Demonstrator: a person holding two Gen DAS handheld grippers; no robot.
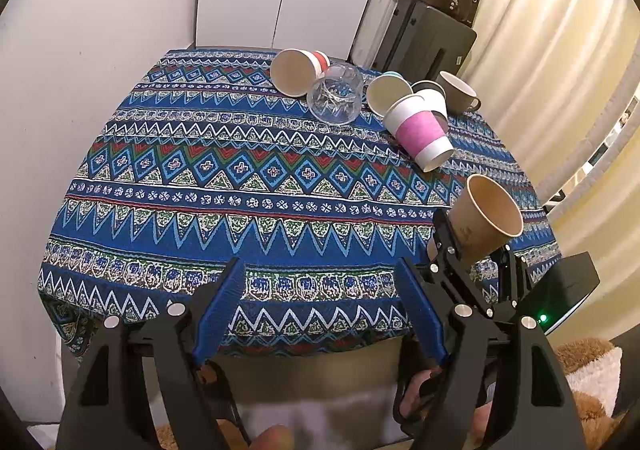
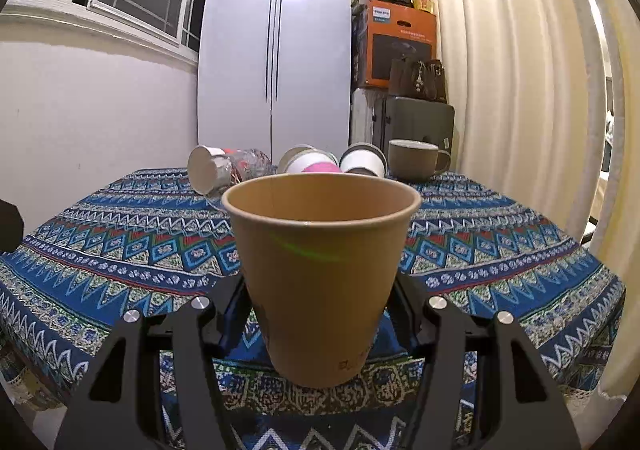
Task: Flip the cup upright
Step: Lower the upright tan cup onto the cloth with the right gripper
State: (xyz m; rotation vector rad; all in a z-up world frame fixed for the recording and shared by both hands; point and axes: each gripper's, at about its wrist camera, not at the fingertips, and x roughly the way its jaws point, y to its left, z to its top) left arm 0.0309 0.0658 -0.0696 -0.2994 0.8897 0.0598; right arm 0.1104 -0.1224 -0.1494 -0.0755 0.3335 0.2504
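A brown paper cup (image 2: 320, 274) stands mouth up between my right gripper's fingers, at the near right edge of the patterned table. My right gripper (image 2: 320, 314) is shut on its lower half. It also shows in the left wrist view, where the right gripper (image 1: 476, 250) holds the brown cup (image 1: 486, 216) with its mouth tilted up and away. My left gripper (image 1: 320, 290) is open and empty over the table's near edge, left of the cup.
At the back of the blue patterned tablecloth (image 1: 200, 178) lie a red-banded paper cup (image 1: 298, 70), a clear glass (image 1: 336, 96) and a pink-sleeved cup (image 1: 420, 132) on their sides. A grey mug (image 1: 458, 92) stands upright. Curtains hang at the right.
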